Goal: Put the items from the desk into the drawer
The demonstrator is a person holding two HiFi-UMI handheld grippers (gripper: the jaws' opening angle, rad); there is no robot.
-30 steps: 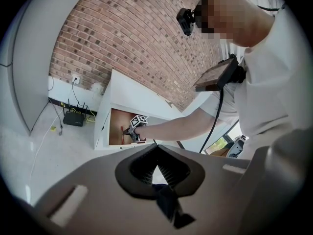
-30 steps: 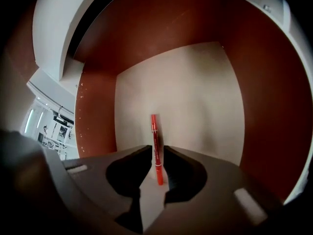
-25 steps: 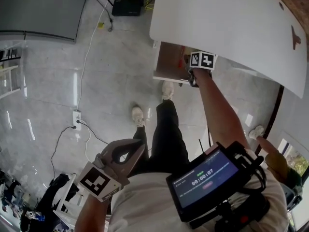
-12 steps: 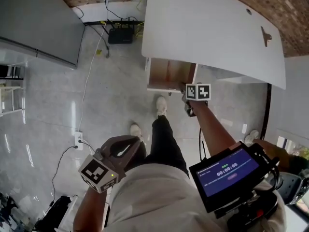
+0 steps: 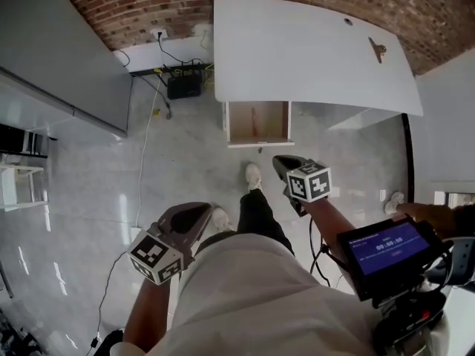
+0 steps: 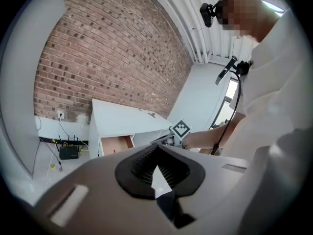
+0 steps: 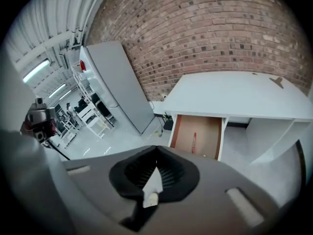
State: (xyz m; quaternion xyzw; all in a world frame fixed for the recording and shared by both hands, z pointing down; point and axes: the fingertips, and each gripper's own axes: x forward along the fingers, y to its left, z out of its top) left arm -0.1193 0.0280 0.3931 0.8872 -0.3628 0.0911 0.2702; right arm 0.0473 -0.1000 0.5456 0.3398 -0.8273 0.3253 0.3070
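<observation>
Digits on the screen [image 5: 390, 247] are unreadable.

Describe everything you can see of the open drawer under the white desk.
The drawer is pulled out wide from under the white desk, near its left end in the head view. Its inside looks like brown wood, framed by white side walls and a white front panel. A slim red item lies lengthwise on its floor, left of centre. Nothing else shows inside it.

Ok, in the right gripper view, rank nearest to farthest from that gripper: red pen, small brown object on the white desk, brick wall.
1. Red pen, in the open drawer ahead.
2. Small brown object, desk top's right.
3. Brick wall, behind the desk.
</observation>
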